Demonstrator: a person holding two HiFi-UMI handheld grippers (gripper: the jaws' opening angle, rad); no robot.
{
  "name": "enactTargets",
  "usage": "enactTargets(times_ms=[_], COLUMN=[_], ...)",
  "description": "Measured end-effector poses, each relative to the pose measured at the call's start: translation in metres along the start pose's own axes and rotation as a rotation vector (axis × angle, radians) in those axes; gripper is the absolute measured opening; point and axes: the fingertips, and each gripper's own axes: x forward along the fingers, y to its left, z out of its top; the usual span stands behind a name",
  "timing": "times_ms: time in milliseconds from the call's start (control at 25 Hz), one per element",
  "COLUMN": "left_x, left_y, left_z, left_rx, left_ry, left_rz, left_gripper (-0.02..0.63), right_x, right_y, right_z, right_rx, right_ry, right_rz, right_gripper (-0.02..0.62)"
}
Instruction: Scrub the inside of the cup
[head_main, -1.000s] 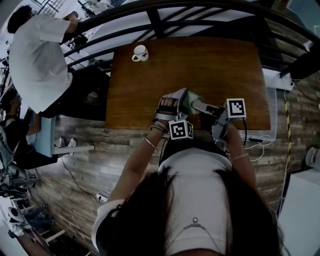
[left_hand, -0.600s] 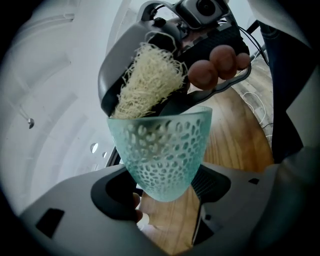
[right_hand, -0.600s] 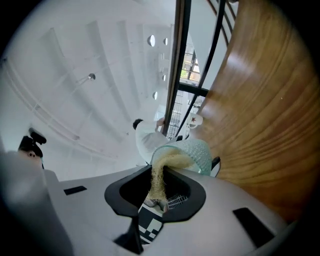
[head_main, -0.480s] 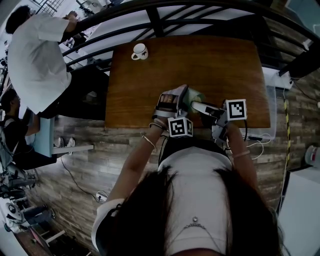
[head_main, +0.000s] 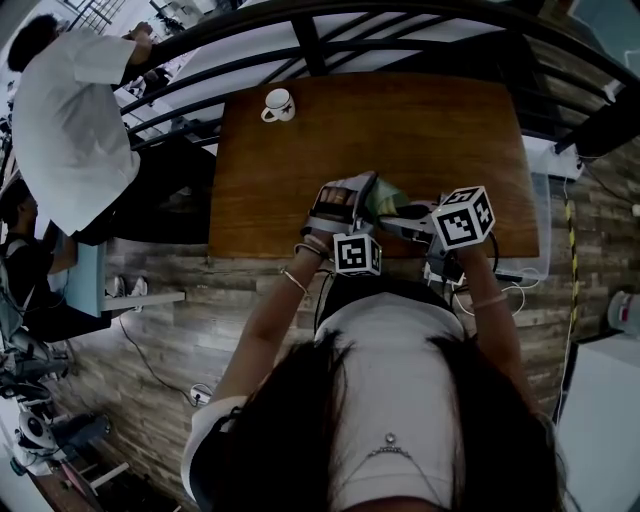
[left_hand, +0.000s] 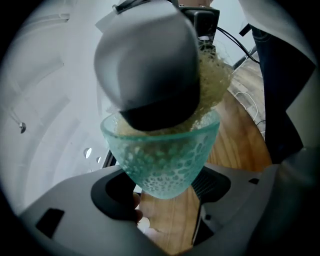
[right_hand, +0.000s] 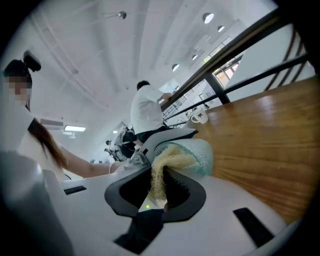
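A pale green dimpled glass cup (left_hand: 165, 162) lies tilted above the wooden table's near edge (head_main: 260, 235), and my left gripper (left_hand: 166, 186) is shut on its base. In the head view the cup (head_main: 388, 198) sits between the two grippers. My right gripper (right_hand: 160, 176) is shut on a yellowish mesh scrub pad (right_hand: 161, 165), whose far end is stuffed into the mouth of the cup (right_hand: 200, 155). Seen from the left gripper view, the right gripper's grey body (left_hand: 145, 65) covers the cup's mouth, with the pad (left_hand: 214, 80) bulging out beside it. The cup's inside is hidden.
A white mug (head_main: 278, 104) stands at the table's far left corner. Beyond the table runs a black railing (head_main: 310, 40), and a person in a white shirt (head_main: 70, 120) stands past it on the left. Cables (head_main: 510, 285) hang at the table's near right edge.
My right gripper has rolled about its wrist and edged left toward the cup; its marker cube now stands tilted. The left gripper and cup have barely shifted.
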Motion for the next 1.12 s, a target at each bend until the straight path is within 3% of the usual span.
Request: enactTargets(times_ms=[880, 1000, 1120], left_x=[0.014, 0.016, 0.016], left_y=[-0.017, -0.017, -0.010], left_z=[-0.003, -0.001, -0.004], left_rx=[0.090, 0.088, 0.106], left_ry=[-0.009, -0.001, 0.030], left_rz=[-0.130, -0.137, -0.113], left_gripper=[0.339, 0.339, 0.339], right_x=[0.001, -0.001, 0.002], right_y=[-0.024, -0.026, -0.025], right_z=[-0.030, -0.030, -0.028], right_rx=[-0.557, -0.611, -0.588], right_ry=[0.582, 0.613, 0.586], right_rz=[-0.280, -0.293, -0.282], right_gripper=[0.081, 0.081, 0.081])
